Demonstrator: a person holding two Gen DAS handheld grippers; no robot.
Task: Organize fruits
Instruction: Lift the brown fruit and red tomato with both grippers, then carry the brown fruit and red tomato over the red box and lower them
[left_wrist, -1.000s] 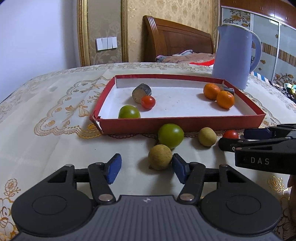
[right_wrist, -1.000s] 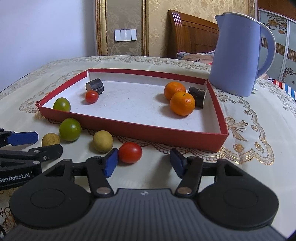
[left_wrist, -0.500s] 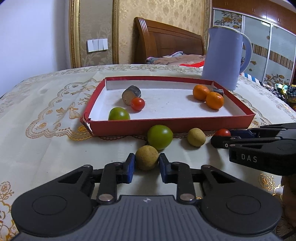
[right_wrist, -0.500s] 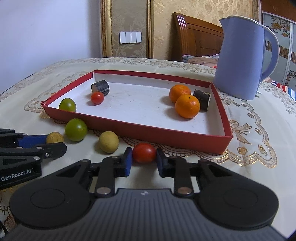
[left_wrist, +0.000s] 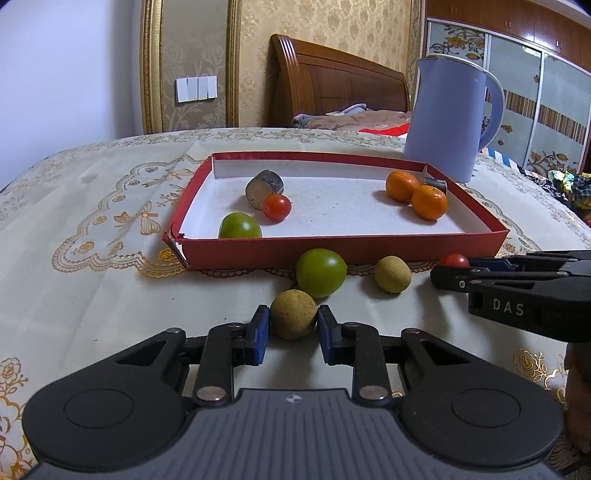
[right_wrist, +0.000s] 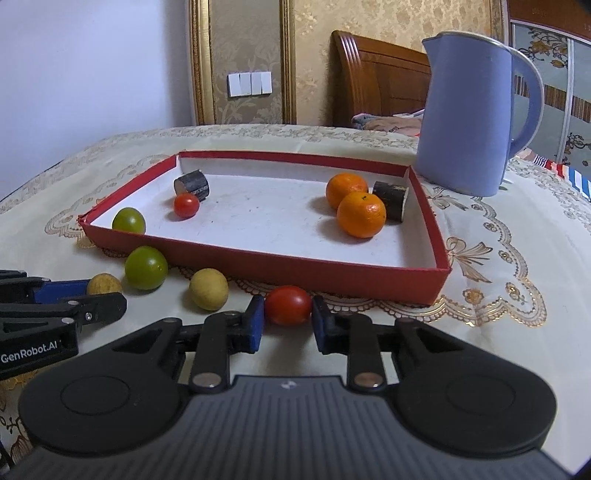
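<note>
My left gripper (left_wrist: 293, 325) is shut on a tan round fruit (left_wrist: 293, 318) just above the tablecloth, in front of the red tray (left_wrist: 332, 251). My right gripper (right_wrist: 288, 314) is shut on a red tomato (right_wrist: 288, 304) near the tray's front wall (right_wrist: 332, 275). On the cloth lie a green fruit (left_wrist: 320, 272) and another tan fruit (left_wrist: 392, 274). Inside the tray are a green fruit (left_wrist: 239, 227), a small red tomato (left_wrist: 277, 206), two oranges (left_wrist: 428, 202) and two dark wood pieces (left_wrist: 264, 186).
A blue kettle (left_wrist: 448, 118) stands behind the tray's far right corner. The embroidered tablecloth (left_wrist: 92, 229) covers the table. A wooden headboard (left_wrist: 332, 81) and wardrobe stand beyond the table.
Both grippers closed: the left on the tan fruit, the right on the red tomato. Both views have since risen slightly with the fruits held.
</note>
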